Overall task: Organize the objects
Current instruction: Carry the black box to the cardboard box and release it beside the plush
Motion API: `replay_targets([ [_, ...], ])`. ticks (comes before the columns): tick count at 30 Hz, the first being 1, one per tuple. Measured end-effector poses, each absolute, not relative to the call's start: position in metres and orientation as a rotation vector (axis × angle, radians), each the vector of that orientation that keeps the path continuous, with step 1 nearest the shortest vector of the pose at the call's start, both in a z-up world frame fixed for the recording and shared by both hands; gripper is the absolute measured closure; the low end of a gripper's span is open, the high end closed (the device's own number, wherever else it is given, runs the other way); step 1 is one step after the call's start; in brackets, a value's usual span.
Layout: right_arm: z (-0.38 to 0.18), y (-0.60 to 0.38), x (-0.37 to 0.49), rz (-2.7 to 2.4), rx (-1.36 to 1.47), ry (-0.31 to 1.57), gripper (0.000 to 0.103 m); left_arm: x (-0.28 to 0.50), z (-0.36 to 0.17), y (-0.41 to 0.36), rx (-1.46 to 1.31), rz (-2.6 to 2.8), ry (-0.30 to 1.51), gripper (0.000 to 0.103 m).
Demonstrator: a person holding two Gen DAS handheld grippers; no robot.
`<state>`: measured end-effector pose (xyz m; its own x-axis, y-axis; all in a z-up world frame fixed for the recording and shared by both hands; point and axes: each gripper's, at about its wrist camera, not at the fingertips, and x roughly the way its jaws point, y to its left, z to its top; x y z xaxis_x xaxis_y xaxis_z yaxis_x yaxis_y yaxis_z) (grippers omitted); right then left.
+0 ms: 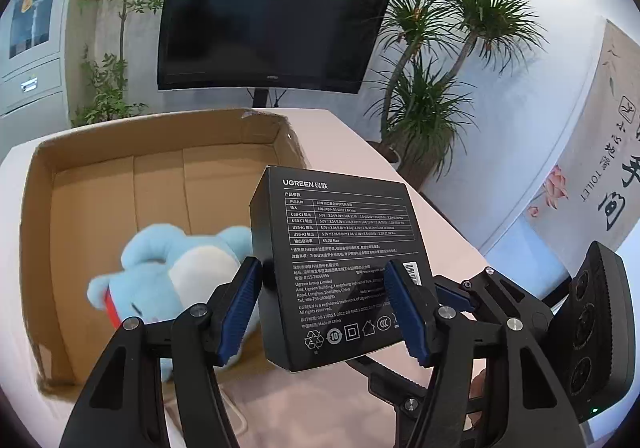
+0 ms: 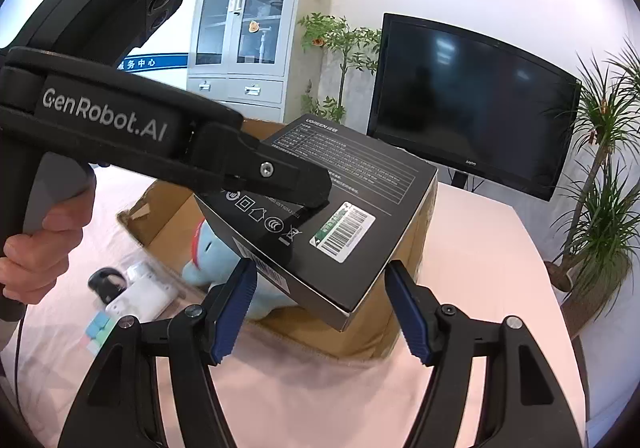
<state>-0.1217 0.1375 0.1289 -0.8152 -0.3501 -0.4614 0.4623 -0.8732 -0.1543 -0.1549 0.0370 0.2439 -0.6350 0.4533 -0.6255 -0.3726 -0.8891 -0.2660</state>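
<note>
A black UGREEN box point(image 1: 340, 248) hangs in the air above an open cardboard carton point(image 1: 100, 176) on the pink table point(image 1: 360, 152). My left gripper point(image 1: 322, 312) is shut on it, blue pads pressing its two long sides. In the right wrist view the same black box point(image 2: 352, 200) tilts over the carton point(image 2: 384, 328), with a left finger point(image 2: 280, 176) lying across it. My right gripper point(image 2: 320, 308) clasps the box's near corner, both pad tips touching its edges. A light blue plush toy point(image 1: 172, 260) lies inside the carton, partly hidden by the box.
A dark monitor point(image 1: 264, 16) stands past the table's far end, with potted plants point(image 1: 432, 88) beside it. Left of the carton lie a white power strip point(image 2: 140, 296), a small black object point(image 2: 105, 282) and pastel blocks point(image 2: 98, 324). A hand point(image 2: 40, 248) holds the left gripper's handle.
</note>
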Motion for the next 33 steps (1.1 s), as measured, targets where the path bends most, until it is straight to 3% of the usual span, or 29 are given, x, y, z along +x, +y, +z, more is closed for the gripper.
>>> replay_targets([
  [8, 0.123, 0.14, -0.18, -2.604, 0.611, 0.305, 0.038, -0.216, 0.24, 0.041, -1.032, 2.517, -0.1, 0.041],
  [23, 0.066, 0.132, -0.266, -2.559, 0.844, 0.261, 0.038, -0.307, 0.155, 0.059, -1.287, 2.488, -0.039, 0.041],
  [26, 0.062, 0.125, -0.264, -2.636, 0.891, 0.371, 0.037, -0.298, 0.148, 0.055, -1.323, 2.46, -0.049, 0.041],
  [30, 0.093, 0.123, -0.23, -2.722, 0.752, 0.454, 0.03, -0.25, 0.186, 0.037, -1.145, 2.522, -0.015, 0.041],
  [33, 0.112, 0.127, -0.205, -2.658, 0.716, 0.314, 0.025, -0.207, 0.207, 0.01, -1.065, 2.534, -0.051, 0.024],
])
